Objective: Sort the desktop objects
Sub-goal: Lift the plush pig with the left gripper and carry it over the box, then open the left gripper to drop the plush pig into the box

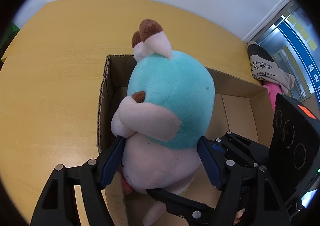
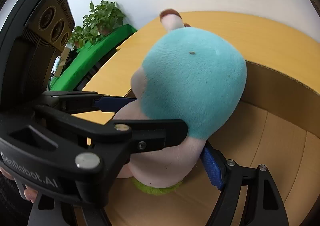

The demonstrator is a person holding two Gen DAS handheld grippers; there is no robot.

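A plush toy (image 1: 172, 93) with a teal head, pink body and brown-tipped ears hangs upright over an open cardboard box (image 1: 106, 93). In the left wrist view my left gripper (image 1: 160, 163) is shut on its pink body, a blue pad pressed into each side. The right wrist view has the plush toy (image 2: 196, 85) above the box floor, with my right gripper (image 2: 160, 166) shut on the same body; its right blue pad (image 2: 212, 166) presses the plush, and its left finger is hidden behind the left gripper's black frame (image 2: 60, 146). A green fuzzy patch (image 2: 158, 188) shows under the toy.
The cardboard box (image 2: 280, 93) stands on a yellow wooden table (image 1: 50, 85). A printed cloth bag (image 1: 266, 67) and something pink (image 1: 271, 91) lie at the table's far right. Potted plants (image 2: 100, 19) on a green surface (image 2: 96, 55) stand beyond the table's left edge.
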